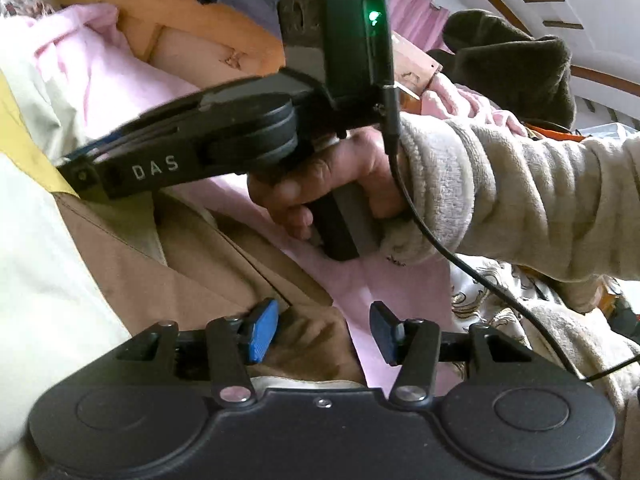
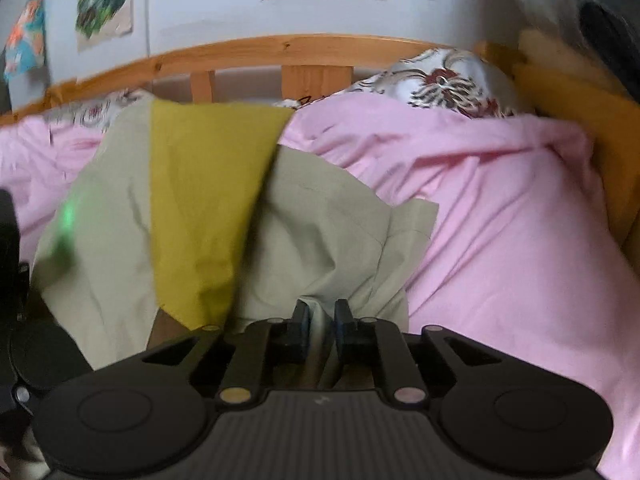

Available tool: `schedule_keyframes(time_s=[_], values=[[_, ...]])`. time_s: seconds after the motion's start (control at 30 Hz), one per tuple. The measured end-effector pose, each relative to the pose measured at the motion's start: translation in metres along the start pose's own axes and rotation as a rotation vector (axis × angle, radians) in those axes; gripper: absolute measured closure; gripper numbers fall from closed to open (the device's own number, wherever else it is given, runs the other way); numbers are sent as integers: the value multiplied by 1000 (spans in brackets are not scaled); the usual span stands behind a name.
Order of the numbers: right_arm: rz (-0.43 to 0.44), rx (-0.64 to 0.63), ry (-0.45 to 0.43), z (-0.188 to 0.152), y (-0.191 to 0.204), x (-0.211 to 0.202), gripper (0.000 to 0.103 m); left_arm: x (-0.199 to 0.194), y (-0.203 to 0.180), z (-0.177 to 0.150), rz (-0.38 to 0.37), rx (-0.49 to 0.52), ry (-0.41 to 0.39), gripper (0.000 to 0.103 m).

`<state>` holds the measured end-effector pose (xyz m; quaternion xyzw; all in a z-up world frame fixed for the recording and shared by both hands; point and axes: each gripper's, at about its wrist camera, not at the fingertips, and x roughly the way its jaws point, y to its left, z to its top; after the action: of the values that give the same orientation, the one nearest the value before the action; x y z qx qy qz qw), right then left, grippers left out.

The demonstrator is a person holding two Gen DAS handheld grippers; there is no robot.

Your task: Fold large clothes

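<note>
A large garment in pale beige (image 2: 328, 216), mustard yellow (image 2: 200, 200) and brown (image 1: 160, 264) lies spread on a pink bed sheet (image 2: 500, 220). In the right wrist view my right gripper (image 2: 322, 320) is shut on a fold of the pale beige cloth at the garment's near edge. The left wrist view shows that same right gripper (image 1: 78, 174) from the side, held by a hand (image 1: 340, 176) in a fleece sleeve, its tip at the garment. My left gripper (image 1: 322, 332) has its jaws apart around a bunched bit of brown cloth (image 1: 312, 340). The left pad touches it; the right pad stands over the pink sheet.
A wooden bed frame (image 2: 280, 52) runs along the far side, with a flower-patterned pillow (image 2: 444, 80) against it. A dark garment (image 1: 516, 60) hangs at the upper right. A black cable (image 1: 460, 264) trails from the right gripper. Pictures (image 2: 104, 0) hang on the wall.
</note>
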<state>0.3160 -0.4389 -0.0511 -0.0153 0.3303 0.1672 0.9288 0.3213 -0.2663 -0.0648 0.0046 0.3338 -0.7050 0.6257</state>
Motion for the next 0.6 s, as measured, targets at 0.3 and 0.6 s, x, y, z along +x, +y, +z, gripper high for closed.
schedule_keyframes(time_s=[0.3,0.6], values=[[-75,-28,-15,-7,15,2,81,-144,-39,8,278,-65,-485,4],[-301,-62,-65,7,44,-25,38,-175,2,9,1092,-133,-588,1]])
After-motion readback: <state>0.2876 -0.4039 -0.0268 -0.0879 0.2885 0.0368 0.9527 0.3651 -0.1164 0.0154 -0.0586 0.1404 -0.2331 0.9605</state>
